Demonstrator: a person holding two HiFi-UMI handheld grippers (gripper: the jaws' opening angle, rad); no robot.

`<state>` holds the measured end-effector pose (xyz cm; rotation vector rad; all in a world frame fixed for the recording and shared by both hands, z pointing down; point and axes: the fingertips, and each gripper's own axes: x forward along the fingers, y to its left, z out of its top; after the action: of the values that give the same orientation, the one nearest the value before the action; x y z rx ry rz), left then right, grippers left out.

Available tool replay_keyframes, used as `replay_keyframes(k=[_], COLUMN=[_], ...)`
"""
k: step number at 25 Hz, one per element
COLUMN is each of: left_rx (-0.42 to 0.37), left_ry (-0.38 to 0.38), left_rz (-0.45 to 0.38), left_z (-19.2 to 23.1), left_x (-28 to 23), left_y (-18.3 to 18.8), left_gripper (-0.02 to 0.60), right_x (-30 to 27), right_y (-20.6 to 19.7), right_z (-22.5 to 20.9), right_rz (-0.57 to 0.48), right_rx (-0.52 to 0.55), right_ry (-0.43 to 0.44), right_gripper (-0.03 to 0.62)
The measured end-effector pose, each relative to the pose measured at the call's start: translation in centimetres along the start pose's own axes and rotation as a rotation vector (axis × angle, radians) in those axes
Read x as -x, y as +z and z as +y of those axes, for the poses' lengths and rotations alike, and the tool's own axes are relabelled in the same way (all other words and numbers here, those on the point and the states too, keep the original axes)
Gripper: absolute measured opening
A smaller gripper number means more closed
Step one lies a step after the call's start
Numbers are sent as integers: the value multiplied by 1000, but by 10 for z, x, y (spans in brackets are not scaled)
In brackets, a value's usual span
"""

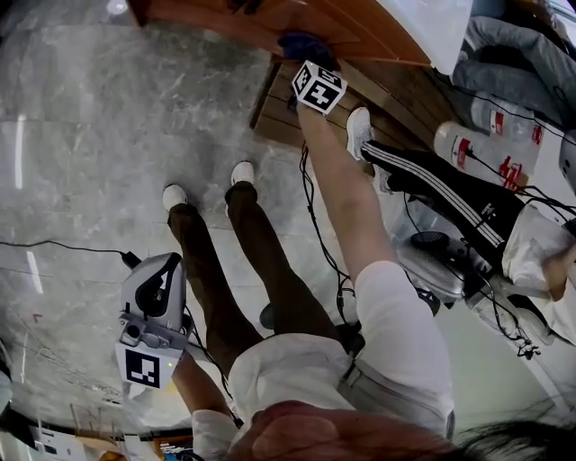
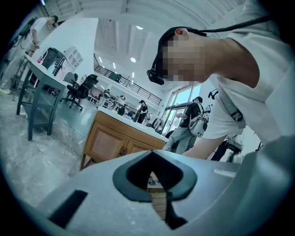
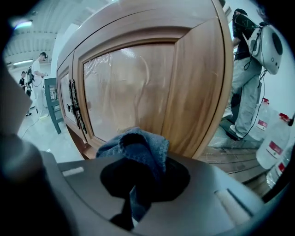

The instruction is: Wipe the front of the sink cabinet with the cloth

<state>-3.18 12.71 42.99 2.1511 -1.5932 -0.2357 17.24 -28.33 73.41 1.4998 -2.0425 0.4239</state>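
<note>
The wooden sink cabinet [image 3: 133,87] fills the right gripper view, its right door panel close ahead and dark handles [image 3: 73,108] at the left. My right gripper [image 3: 138,179] is shut on a bunched blue cloth [image 3: 138,147] whose top is at or just short of the door's lower part; contact cannot be told. In the head view my right arm reaches out to the cabinet [image 1: 270,22], with the cloth [image 1: 306,43] just past the right gripper [image 1: 312,65]. My left gripper [image 1: 160,281] hangs low at my left side, shut and empty, away from the cabinet [image 2: 115,140].
The cabinet stands on a low wooden platform [image 1: 288,122]. Another person in black striped trousers [image 1: 450,185] stands close on the right beside large water bottles [image 1: 468,144]. Cables [image 1: 54,245] trail over the marble floor. My own legs [image 1: 243,252] are below me.
</note>
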Motion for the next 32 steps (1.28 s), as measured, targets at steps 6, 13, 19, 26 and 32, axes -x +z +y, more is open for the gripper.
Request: replay_keyframes(k=[6,13,19,26,32], left_rx=[7,-2,-6,-9,-34], left_ry=[-29,-40,-59,-65,-96], left_rz=[-5,-3,3,1,4], left_z=[-4,-9,-15,-21,-35], left_x=[-6,-10,-9,-8,-10], left_y=[6,9,7,7,18], left_gripper=[5,4,4,4,3], right_x=[9,18,29,40,63], right_y=[-1,-10,-12,-12,-3], right_z=[-14,-41,-66,-82,-78], right_rz=[13,19,23,21,-5], right_rx=[51,82,91,91,55], right_ry=[0,-13,-44,-67,-30], right_gripper=[44,44,44,44,44])
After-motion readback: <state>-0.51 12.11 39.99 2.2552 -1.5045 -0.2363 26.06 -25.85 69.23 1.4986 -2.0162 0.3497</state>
